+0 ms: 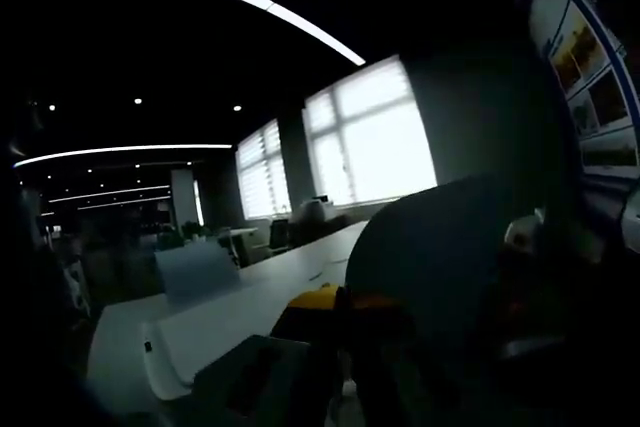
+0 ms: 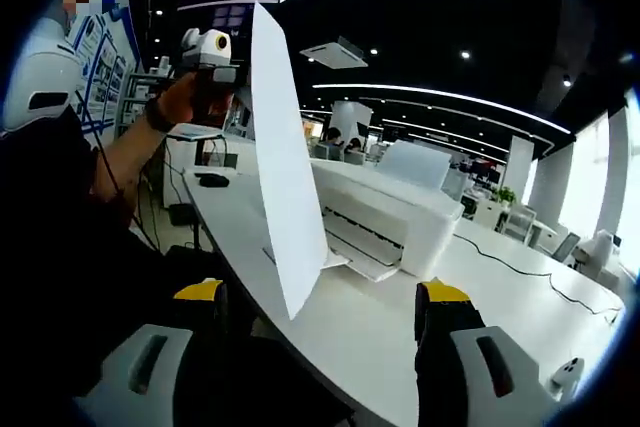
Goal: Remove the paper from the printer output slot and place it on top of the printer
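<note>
No text, label, brand, number or sign can be read in either view. The posters [image 1: 597, 77] on the wall in the left gripper view carry coloured panels, but their print is too small and blurred to make out. The same holds for the posters [image 2: 100, 67] in the right gripper view. The paper [image 2: 285, 177] faces the camera blank, and the printer [image 2: 385, 212] bears no legible marking.

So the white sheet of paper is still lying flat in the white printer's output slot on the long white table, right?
Not quite. The right gripper view shows the white sheet of paper lifted, standing on edge before the white printer on the long white table, gripped at its top by the left gripper.
</note>
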`<state>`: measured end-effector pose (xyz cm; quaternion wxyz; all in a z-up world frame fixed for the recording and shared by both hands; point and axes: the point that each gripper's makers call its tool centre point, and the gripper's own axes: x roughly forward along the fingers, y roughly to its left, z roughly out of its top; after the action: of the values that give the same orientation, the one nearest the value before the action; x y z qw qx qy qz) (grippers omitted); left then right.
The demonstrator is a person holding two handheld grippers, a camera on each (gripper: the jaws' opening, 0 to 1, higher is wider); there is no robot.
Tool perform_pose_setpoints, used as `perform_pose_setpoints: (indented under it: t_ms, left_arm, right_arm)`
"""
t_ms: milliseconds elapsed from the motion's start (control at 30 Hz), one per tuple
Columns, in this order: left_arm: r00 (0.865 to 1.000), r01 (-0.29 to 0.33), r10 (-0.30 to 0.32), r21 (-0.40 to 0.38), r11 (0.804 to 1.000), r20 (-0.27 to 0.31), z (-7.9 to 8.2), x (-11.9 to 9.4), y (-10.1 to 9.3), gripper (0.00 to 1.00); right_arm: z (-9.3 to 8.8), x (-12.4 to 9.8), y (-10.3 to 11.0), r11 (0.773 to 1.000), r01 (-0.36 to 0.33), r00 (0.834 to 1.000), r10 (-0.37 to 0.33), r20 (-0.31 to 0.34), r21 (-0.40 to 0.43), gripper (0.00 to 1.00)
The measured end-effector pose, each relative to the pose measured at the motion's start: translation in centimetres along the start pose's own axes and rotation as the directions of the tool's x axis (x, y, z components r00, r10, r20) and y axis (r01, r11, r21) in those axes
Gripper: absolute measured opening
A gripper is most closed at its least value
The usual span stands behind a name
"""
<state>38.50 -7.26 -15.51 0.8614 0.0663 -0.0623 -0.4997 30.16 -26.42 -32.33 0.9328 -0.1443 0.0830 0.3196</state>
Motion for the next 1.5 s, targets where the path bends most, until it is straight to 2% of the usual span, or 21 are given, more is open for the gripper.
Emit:
perform_pose_setpoints:
  t_ms: [1500]
  left_arm:
    - [1.000,0.010,-0.010,0.031,0.999,-0.011,1.2,1.0,0.3,0.05]
  right_arm:
    - [-0.4,0.3,-0.2,1.000,-0.008,1.000,0.008,-0.007,0.000,0.72]
